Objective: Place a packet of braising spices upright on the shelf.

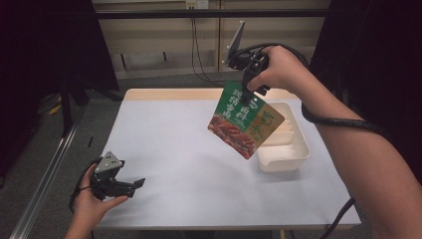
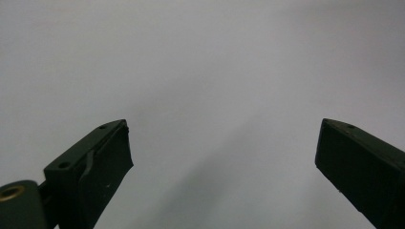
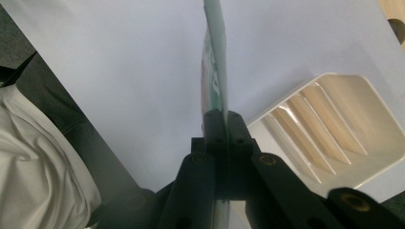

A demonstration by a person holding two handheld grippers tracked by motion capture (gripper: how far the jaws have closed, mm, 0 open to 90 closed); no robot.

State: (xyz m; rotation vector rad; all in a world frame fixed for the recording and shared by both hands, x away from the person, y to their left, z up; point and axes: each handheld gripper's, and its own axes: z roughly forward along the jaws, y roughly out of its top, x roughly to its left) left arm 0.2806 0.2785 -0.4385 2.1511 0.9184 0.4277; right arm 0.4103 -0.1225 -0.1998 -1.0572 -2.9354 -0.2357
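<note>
Dangling a packet [image 1: 245, 119] by its top edge from my clamped right hand-held gripper [image 1: 251, 82], left hand-held gripper [image 1: 133, 185] open and idle, I risk it slipping beside the tray [image 1: 293, 149].

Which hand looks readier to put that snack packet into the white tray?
The right. Its claw is shut on the packet, held in the air just beside the tray. The left claw is open near the table's opposite front corner.

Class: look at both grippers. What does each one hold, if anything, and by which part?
The right gripper holds a green food pouch by its top edge, hanging above the table. The left gripper is open and holds nothing.
</note>
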